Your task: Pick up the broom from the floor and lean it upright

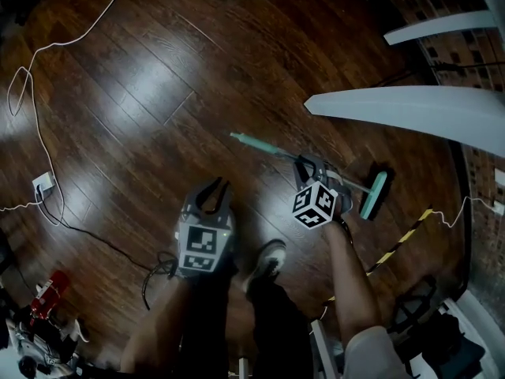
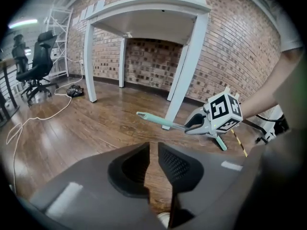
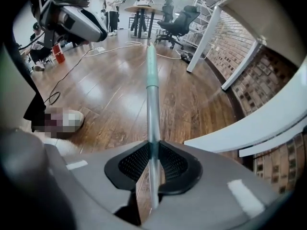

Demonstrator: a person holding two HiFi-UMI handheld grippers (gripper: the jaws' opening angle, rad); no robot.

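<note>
The broom has a teal grip, a metal shaft and a teal head. It hangs off the wooden floor, nearly level. My right gripper is shut on the shaft near its middle. In the right gripper view the shaft runs straight out between the pads of the right gripper. My left gripper hangs to the left of the broom, apart from it. It is open a little with nothing between its fingers. The left gripper view shows the broom with the right gripper on it.
A white table on slanted legs stands by a brick wall, right of the broom. White and black cables and a socket lie at the left. A yellow-black strip and my shoe are near. An office chair stands far off.
</note>
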